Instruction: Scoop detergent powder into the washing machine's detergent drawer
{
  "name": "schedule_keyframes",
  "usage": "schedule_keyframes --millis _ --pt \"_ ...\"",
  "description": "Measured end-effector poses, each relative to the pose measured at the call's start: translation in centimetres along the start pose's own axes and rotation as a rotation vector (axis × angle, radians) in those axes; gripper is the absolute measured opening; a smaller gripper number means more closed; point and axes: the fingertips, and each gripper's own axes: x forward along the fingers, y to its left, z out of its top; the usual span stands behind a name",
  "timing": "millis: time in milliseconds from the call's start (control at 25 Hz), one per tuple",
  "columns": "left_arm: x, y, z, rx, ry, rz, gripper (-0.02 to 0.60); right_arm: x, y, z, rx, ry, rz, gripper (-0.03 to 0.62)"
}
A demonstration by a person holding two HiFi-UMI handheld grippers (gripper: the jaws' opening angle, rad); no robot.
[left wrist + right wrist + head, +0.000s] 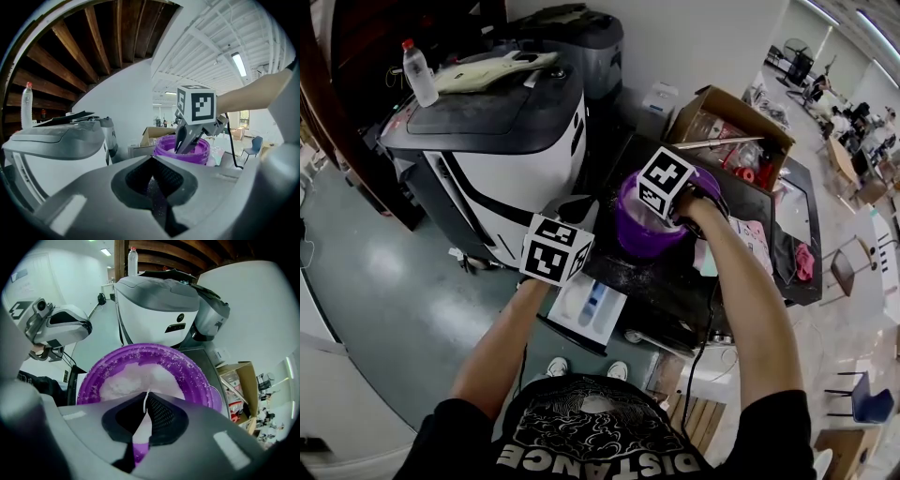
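White scoop handle (146, 401) held over purple tub (91, 378)
Pointing down into the tub on the worktop (661, 281), the handle is clamped by the right hand-held gripper (148, 393); the left hand-held gripper (153, 158) is closed, empty.

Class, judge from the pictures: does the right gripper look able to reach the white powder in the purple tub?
Probably yes: the right gripper, pinching a thin white piece, sits over the lidless purple tub, with the powder exposed directly beneath.
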Motion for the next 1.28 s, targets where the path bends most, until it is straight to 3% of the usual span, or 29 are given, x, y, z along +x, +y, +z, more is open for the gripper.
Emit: schedule_keyframes --millis 680,1280 --pt "-0.2 0.4 -0.6 -0.002 0.016 0.006 0.009 -0.1 0.8 0.3 0.026 -0.028 0.044 0.035" --pt "0.2 0.0 -0.5 0.003 0.015 -0.007 0.009 -0.5 1.7 0.9 0.103 -0.094 0.132 0.035"
